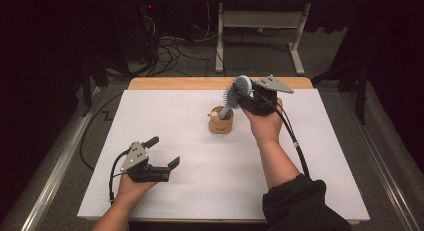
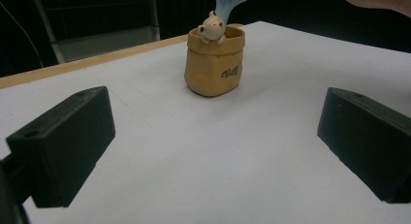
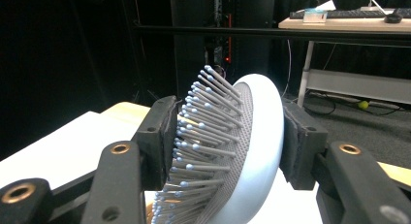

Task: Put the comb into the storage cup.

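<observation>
**Hairbrush head between the right fingers, handle down in the pot**

The right gripper has its black fingers on either side of the pale blue oval hairbrush: one pad meets the tips of the grey ball-tipped bristles, the other lies against the smooth rounded back. Whether the pads press or only touch, I cannot tell. The bristles stand in rows on a grey cushion set in a glossy blue rim. In the high view the brush leans with its head up at the right gripper and its handle running down into the small tan bag-shaped pot, which has a little cream animal figure peeking over its rim.

The left gripper rests low near the front left of the bench, fingers released and spread wide with nothing between them, well apart from the pot.

The white-covered bench lies bare around the pot on all sides; its wooden far edge is just behind the right gripper.

The pot's side carries dark script that seems to read "Wolff".
</observation>
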Motion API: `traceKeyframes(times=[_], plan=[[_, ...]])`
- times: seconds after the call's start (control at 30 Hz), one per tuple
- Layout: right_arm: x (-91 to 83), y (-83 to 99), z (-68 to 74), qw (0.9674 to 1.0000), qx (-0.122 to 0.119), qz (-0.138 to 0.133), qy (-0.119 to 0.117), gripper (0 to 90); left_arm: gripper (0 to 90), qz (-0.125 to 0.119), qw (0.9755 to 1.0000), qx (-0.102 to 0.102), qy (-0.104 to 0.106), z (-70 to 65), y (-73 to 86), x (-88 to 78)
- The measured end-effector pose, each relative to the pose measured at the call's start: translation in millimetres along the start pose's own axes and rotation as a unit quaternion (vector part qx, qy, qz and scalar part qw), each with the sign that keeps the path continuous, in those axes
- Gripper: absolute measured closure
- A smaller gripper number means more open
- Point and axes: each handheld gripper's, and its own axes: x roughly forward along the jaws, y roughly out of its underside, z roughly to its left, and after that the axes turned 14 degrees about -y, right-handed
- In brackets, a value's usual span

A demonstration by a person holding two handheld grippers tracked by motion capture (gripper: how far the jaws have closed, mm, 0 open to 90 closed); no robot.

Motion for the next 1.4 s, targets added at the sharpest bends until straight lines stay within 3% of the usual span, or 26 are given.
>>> traceKeyframes(times=[0.8, 1.4], plan=[[0.7, 1.8, -3.7, 0.9999, 0.013, -0.002, 0.003, 42.3, 0.9, -0.001, 1.0, -0.001, -0.001, 1.0, -0.2, -0.5], [-2.1, 7.2, -10.7, 0.9995, 0.023, 0.001, 0.019, 36.6, 0.9, -0.002, 1.0, -0.001, 0.0, 1.0, -0.3, -0.5]])
